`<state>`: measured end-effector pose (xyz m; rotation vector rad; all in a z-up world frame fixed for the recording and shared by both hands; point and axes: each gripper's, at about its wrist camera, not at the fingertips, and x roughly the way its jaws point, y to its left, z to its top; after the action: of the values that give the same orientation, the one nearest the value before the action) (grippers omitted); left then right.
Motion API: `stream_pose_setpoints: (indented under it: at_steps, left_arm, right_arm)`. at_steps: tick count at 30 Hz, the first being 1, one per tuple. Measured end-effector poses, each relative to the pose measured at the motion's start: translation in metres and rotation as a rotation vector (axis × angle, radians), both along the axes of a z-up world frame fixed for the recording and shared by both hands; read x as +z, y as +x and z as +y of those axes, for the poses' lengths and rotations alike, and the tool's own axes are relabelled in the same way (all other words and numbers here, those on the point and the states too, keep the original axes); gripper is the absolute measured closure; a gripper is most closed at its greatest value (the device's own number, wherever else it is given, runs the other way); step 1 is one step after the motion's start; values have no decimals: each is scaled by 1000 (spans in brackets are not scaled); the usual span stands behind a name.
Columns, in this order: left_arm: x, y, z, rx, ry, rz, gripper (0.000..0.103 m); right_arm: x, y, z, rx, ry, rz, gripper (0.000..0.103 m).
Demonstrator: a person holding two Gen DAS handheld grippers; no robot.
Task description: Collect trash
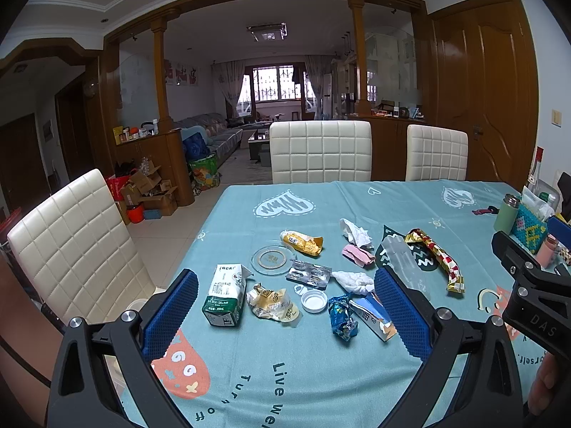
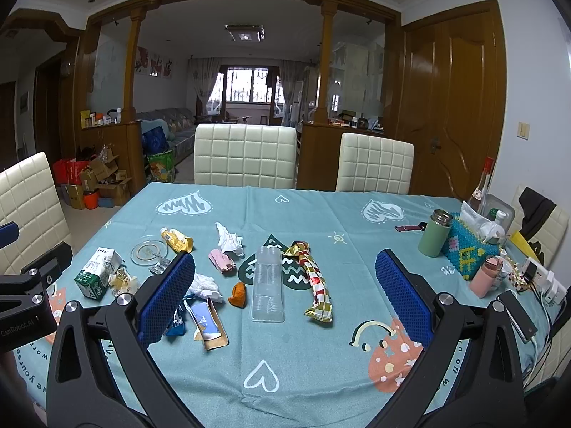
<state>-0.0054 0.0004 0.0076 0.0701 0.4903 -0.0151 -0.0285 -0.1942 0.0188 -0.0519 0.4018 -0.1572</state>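
Trash lies scattered on the teal tablecloth (image 1: pixel 321 374). A green-white milk carton (image 1: pixel 224 294), a crumpled gold wrapper (image 1: pixel 271 301), a white cap (image 1: pixel 314 300), a blue foil wrapper (image 1: pixel 342 315) and a blister pack (image 1: pixel 308 274) lie between the fingers of my open left gripper (image 1: pixel 285 315), which hovers above them. My right gripper (image 2: pixel 285 296) is open too, over a clear plastic tray (image 2: pixel 267 285), a red-gold wrapper (image 2: pixel 316 281) and an orange peel (image 2: pixel 238 294). Crumpled tissue (image 2: pixel 229 239) and a pink wrapper (image 2: pixel 222 260) lie farther back. Neither gripper holds anything.
A glass coaster (image 1: pixel 273 258) and a yellow packet (image 1: pixel 303 242) sit mid-table. At the right edge stand a green flask (image 2: pixel 434 233), a beaded tissue box (image 2: pixel 467 246), a pink bottle (image 2: pixel 485 276) and a power strip (image 2: pixel 542 280). White chairs (image 1: pixel 321 149) surround the table.
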Motion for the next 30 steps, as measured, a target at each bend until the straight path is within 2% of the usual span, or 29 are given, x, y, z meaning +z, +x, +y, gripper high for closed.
stream_pose_setpoints:
  at_steps: [22,30]
  left_arm:
    - [0,1,3,-2,-5,5,6]
    - [-3,2,3,-3,-5,9,6]
  right_arm:
    - [1,1,0,-1,1,3,3]
    - [-9,-1,1,-3,1,5,3]
